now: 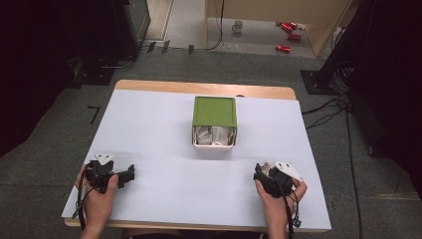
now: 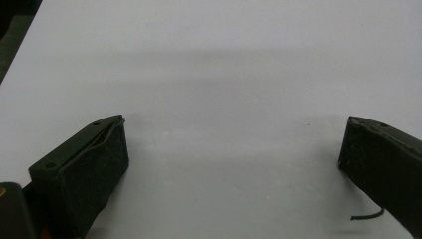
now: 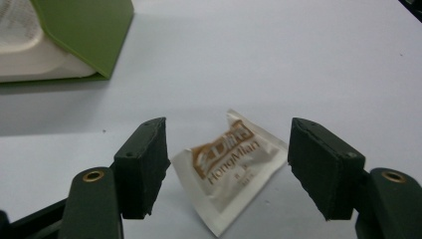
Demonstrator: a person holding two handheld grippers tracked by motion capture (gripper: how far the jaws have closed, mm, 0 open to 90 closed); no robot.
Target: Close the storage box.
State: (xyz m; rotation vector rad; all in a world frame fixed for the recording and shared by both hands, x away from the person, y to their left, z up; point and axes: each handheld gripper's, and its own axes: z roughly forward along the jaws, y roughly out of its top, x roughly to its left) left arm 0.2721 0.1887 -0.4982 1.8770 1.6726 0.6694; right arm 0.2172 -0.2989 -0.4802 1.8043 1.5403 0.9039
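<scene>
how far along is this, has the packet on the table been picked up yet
Not yet. The green-lidded box already holds some white packets. In hand: the right gripper has its jaws open on either side of a white and brown sachet lying flat on the table, not pinched. The left gripper is open over bare table. Left: close, lift, probably carry it to the box.

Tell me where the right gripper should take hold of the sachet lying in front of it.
Probably across the sachet's middle, coming down from above. It lies flat on the table, a thin packet between the right gripper's open fingers, so they would likely have to close on its two long edges and buckle it slightly.
</scene>
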